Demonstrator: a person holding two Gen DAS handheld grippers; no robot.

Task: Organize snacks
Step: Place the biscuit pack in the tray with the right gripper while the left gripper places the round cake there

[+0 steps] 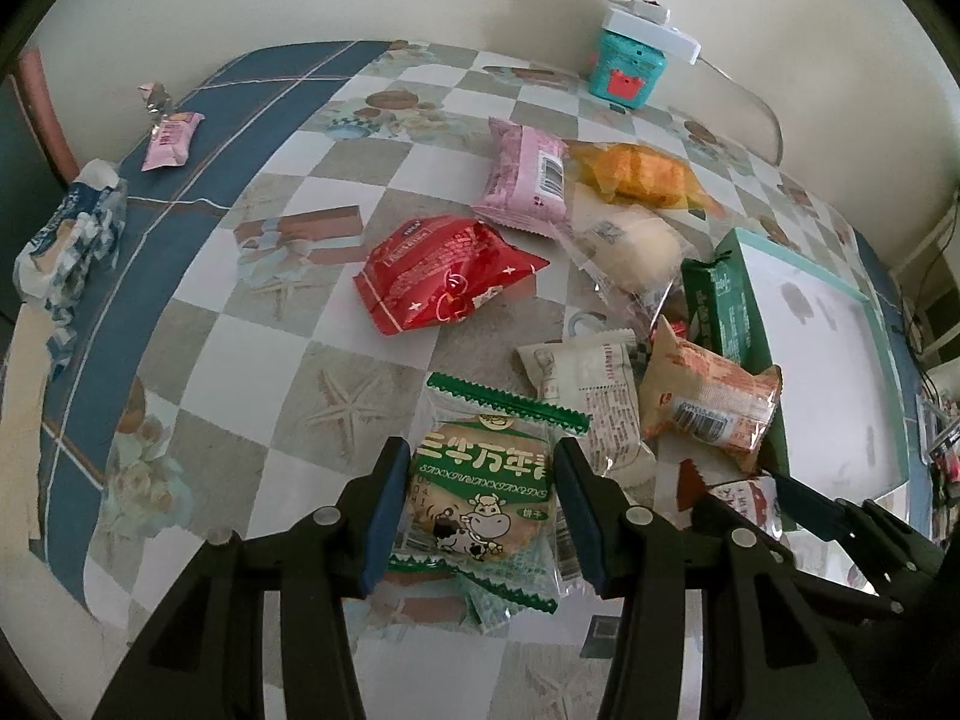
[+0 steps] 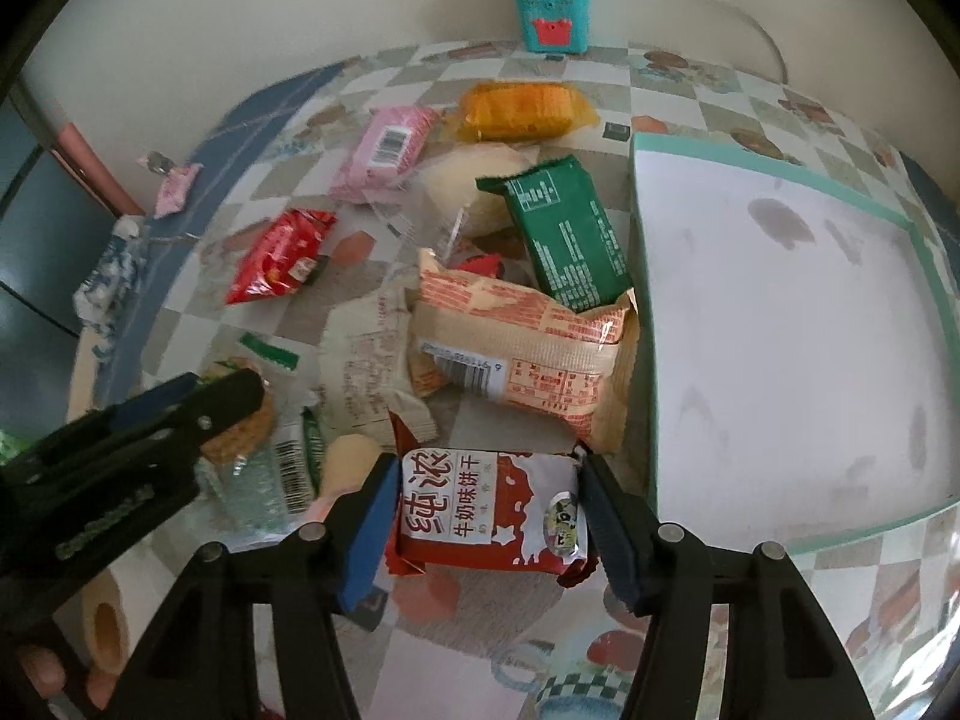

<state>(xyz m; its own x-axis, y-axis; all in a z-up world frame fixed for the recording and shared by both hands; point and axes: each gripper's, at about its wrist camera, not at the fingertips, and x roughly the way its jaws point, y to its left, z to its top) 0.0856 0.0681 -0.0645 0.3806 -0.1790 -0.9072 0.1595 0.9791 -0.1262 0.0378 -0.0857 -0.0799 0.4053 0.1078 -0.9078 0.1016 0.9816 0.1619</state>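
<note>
Snacks [image 2: 489, 510]: crinkled red-and-white packet, seemingly pinched.

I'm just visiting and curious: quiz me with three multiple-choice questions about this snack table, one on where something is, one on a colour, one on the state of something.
1. Where is the teal box with the red crab?
A. at the table's far edge by the wall
B. inside the tray
C. between the fingers

2. What colour is the packet leaning on the tray's wall?
A. blue
B. green
C. black

3. What is in the white tray?
A. nothing
B. several snacks
C. a cup

Answers:
1 A: the teal box stands against the wall.
2 B: the green packet rests on the tray's side.
3 A: the white tray shows only a bare, stained floor.
</note>
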